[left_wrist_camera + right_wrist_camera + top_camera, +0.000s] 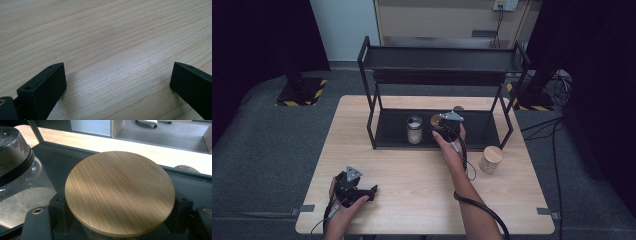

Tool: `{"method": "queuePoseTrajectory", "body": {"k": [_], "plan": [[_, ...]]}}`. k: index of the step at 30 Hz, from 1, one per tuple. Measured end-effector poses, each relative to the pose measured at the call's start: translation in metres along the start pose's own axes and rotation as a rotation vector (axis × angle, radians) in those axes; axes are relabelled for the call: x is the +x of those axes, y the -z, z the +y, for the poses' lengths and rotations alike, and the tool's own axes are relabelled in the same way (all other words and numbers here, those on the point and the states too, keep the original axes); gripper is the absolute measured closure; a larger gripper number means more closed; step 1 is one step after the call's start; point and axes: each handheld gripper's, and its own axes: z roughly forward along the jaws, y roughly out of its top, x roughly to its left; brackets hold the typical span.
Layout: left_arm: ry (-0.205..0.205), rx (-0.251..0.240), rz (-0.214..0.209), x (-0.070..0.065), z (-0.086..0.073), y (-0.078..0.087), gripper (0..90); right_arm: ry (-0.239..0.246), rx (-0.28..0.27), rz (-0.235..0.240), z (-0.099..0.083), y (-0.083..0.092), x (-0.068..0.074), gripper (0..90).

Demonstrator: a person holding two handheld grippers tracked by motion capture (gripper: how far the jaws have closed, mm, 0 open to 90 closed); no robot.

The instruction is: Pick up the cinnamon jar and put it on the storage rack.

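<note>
The right gripper (443, 131) reaches into the lower shelf of the black rack (371, 107), and its jaws pinch a jar beneath a round bamboo lid (120, 192); in the right gripper view one black jaw stands at each side of the lid, close against the jar below it, so the grip sits low on the body rather than on the lid itself, probably so that the lid cannot pull off under the load. The lid hides that jar's contents. The jar seems to be either just set on the shelf or about to be lifted from it, and which of the two cannot be told. Just outside one jaw stands a glass jar with a dark lid (17, 177), partly filled with a pale, sandy powder that lies well below its shoulder; it is close enough that a careless swing of the held jar could knock it. A third jar with a bamboo lid (490, 159) waits on the wooden table (412, 200) in front of the rack, well outside the jaws, its contents pale and grainy. The left gripper (354, 190) rests low over bare table, jaws spread wide with nothing between them, likely parked out of the way
</note>
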Motion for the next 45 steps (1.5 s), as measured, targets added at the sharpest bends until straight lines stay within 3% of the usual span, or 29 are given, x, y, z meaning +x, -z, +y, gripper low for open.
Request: {"method": "queuePoseTrajectory", "body": {"k": [8,17,26,39,45], "plan": [[0.0,0.0,0.0,0.0,0.0,0.0,0.0,-0.005,0.003,0.0,0.002,0.003,-0.002,18.4],[0.0,0.0,0.0,0.0,0.0,0.0,0.0,-0.015,0.021,0.008,0.005,0.019,-0.01,8.5],[0.0,0.0,0.0,0.0,0.0,0.0,0.0,0.003,0.019,0.021,0.006,0.035,-0.011,7.6],[0.001,0.001,-0.003,0.0,0.0,0.0,0.0,-0.009,0.027,0.054,0.008,0.058,-0.009,4.8],[0.001,0.001,-0.003,0.001,0.0,0.0,0.0,0.019,0.052,0.054,0.012,0.068,-0.005,4.2]]}}
